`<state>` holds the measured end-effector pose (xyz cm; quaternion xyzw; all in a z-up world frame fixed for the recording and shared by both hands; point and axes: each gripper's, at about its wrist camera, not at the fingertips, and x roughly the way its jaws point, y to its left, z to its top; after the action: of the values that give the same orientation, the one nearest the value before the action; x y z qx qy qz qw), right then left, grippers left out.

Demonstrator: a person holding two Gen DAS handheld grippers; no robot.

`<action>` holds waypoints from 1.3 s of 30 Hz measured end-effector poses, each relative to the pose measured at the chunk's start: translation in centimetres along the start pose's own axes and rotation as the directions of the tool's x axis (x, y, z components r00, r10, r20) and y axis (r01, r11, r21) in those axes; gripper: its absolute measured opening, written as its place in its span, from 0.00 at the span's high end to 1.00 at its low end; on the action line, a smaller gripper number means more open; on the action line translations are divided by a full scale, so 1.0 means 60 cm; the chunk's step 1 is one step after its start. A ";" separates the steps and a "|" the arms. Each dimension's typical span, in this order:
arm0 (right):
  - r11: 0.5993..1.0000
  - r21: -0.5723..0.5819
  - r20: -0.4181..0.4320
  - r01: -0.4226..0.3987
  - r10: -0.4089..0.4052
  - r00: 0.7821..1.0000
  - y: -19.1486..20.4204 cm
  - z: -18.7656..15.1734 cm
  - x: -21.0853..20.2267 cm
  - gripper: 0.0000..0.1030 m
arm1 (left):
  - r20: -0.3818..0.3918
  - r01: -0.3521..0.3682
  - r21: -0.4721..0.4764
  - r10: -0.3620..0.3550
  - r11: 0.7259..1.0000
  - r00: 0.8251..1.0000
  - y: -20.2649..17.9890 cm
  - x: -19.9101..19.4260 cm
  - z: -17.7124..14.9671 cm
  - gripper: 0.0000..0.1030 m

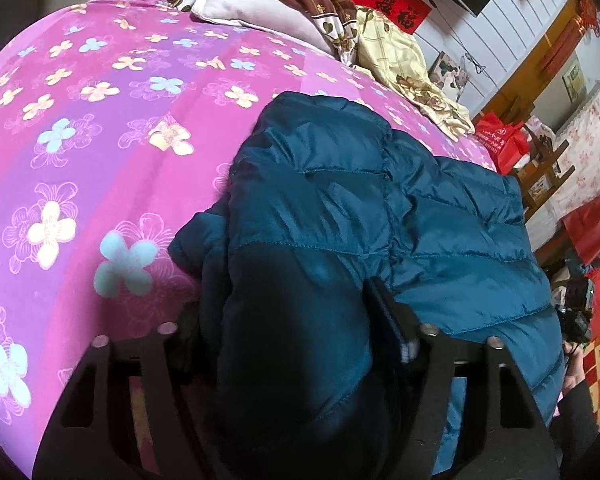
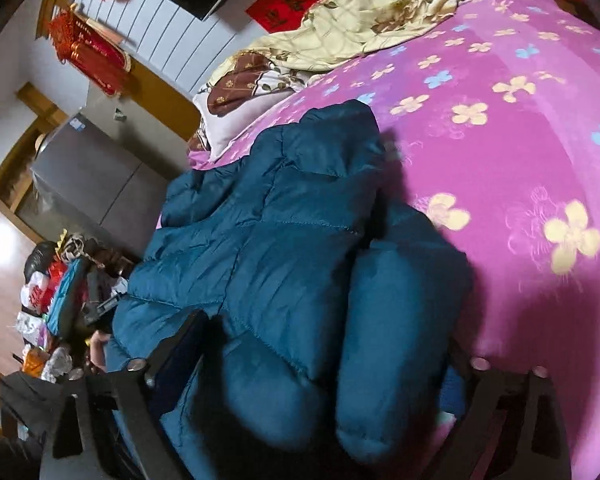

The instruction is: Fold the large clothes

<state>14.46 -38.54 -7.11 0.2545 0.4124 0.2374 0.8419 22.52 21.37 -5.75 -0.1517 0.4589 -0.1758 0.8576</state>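
A teal quilted puffer jacket (image 1: pixel 340 208) lies bunched on a pink flowered bedsheet (image 1: pixel 100 120). My left gripper (image 1: pixel 288 320) has its two black fingers on either side of a thick dark fold of the jacket, closed on it. In the right wrist view the jacket (image 2: pixel 260 220) fills the middle. My right gripper (image 2: pixel 320 352) holds a puffy roll of the jacket between its fingers, which stand wide apart around the bulk. The fingertips of both grippers are hidden by fabric.
A white pillow (image 1: pixel 252 4) and a brown and cream patterned quilt (image 1: pixel 400 52) lie at the head of the bed. Red bags (image 1: pixel 504 140) and a wooden rack stand beside the bed. A grey cabinet (image 2: pixel 96 176) and floor clutter (image 2: pixel 56 300) show left.
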 end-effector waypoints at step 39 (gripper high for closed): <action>0.940 0.185 0.121 0.285 -0.310 0.943 -0.061 0.086 -0.125 0.61 | 0.099 -0.241 0.126 0.230 0.962 0.968 -0.211 0.060 0.047 0.61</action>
<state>15.23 -47.09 -2.34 0.2748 0.4006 0.0525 0.8725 24.67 8.79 -1.56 -0.0440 0.4244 -0.0971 0.8992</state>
